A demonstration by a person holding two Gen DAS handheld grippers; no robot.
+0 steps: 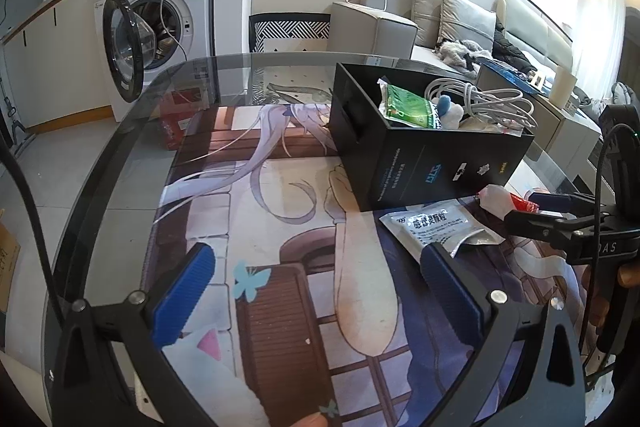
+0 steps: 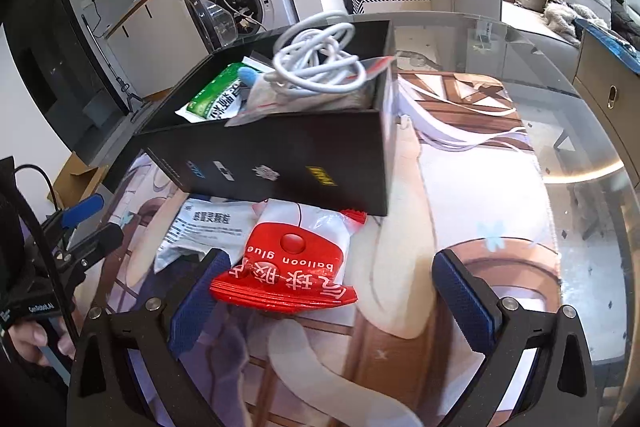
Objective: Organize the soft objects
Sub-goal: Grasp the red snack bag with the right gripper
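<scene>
1. Black cardboard box [image 2: 280, 155] stands on the printed mat [image 1: 280, 267] that covers the glass table [image 1: 120, 163]; it is open at the top.
2. Inside the box lie a green packet [image 2: 212, 99], a coil of white cable [image 2: 320, 59] and a small blue-and-white plush toy [image 1: 450, 109] (only partly visible among the rest).
3. Just in front of the box, on the mat, rests a red-and-white pouch [image 2: 292, 267] printed "balloon glue", and beside it, touching or slightly under it, a white sachet [image 2: 208, 227] with a torn silver edge.
4. The right gripper [image 2: 324, 307] hovers over the red-and-white pouch with its jaws spread wide; the blue pads [image 2: 196, 303] flank the pouch's near end, one close beside it, and grip nothing.
5. The left gripper [image 1: 316, 291] is also spread wide and empty, above bare mat, with the white sachet near its right-hand finger.
6. A hand [image 2: 36, 339] holds the left gripper's handle.
</scene>
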